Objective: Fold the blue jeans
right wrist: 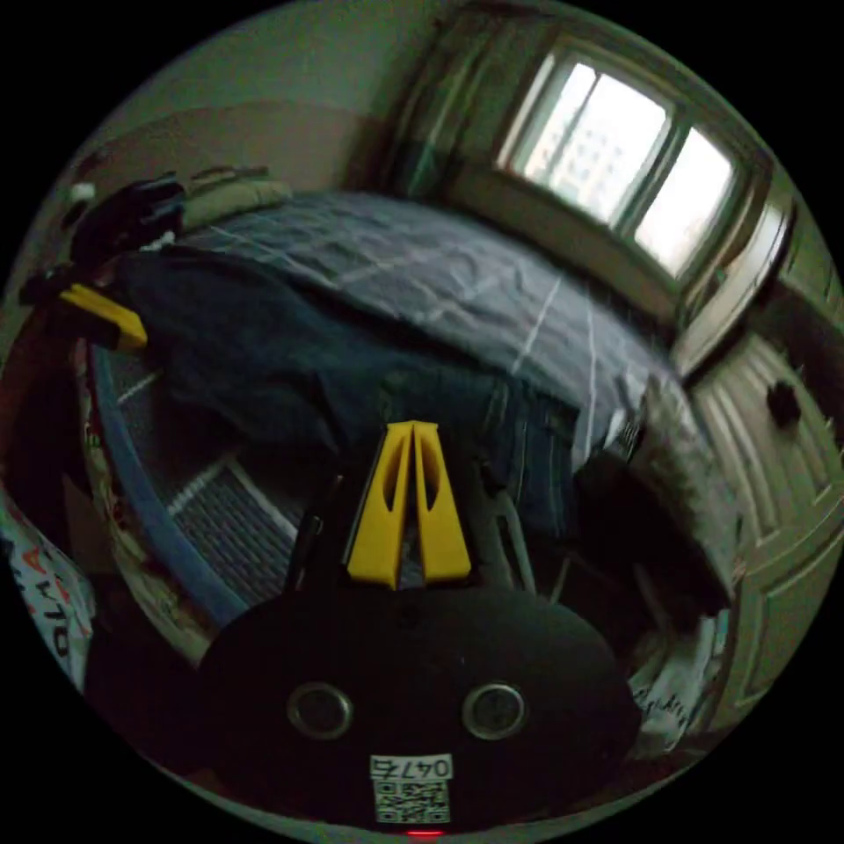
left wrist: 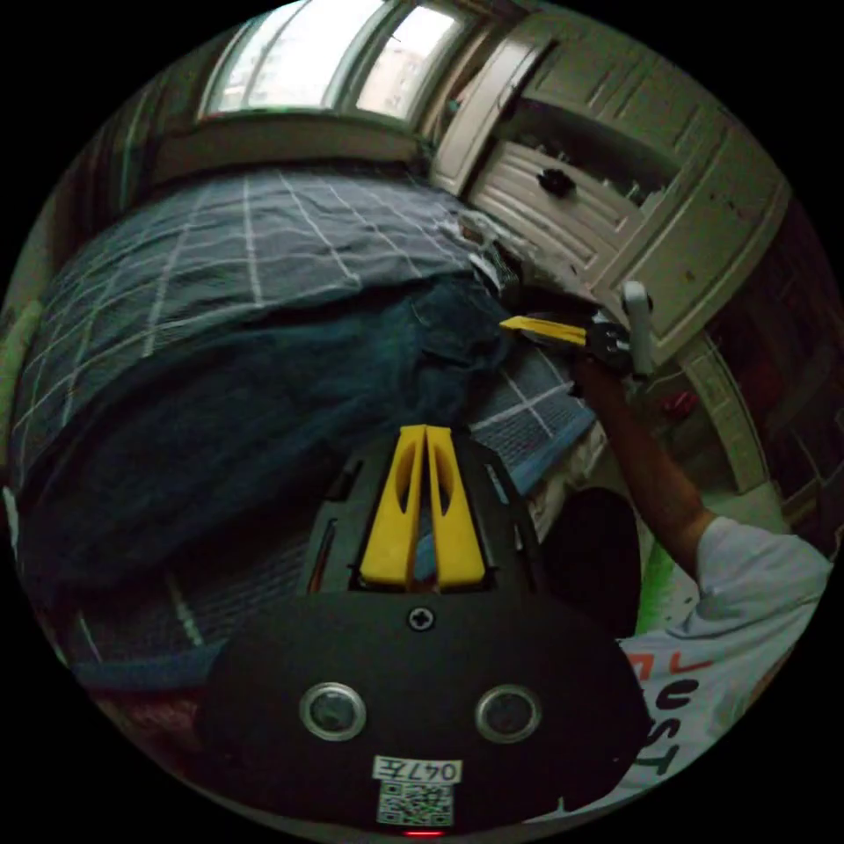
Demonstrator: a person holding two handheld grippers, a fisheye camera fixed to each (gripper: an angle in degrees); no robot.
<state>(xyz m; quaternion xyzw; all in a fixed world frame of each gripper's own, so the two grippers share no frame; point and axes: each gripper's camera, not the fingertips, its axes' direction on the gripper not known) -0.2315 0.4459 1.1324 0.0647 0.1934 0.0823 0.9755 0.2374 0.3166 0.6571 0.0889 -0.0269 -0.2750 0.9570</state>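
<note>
The jeans (left wrist: 264, 396) are lying spread across the bed (left wrist: 264, 237), near its edge. Both claws are pinching the jeans' near edge with jaws closed: the left claw (left wrist: 425, 432) at one end, the right claw (right wrist: 411, 428) at the other.

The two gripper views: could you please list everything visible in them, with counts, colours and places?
Blue jeans: one pair, dark blue, spread across the bed.
Bedspread: one, dark grey-blue with pale grid lines, under the jeans.
Window: one, bright, behind the bed.
Wardrobe: one, cream panelled doors, beside the bed.
Left tongs: one, yellow jaws closed together at the jeans' near edge; whether they pinch cloth is unclear.
Right tongs: one, yellow jaws closed together at the jeans' edge; also seen in the left gripper view at the jeans' far end.
Person's arm: one, in a white printed T-shirt, holding the right tongs.
</note>
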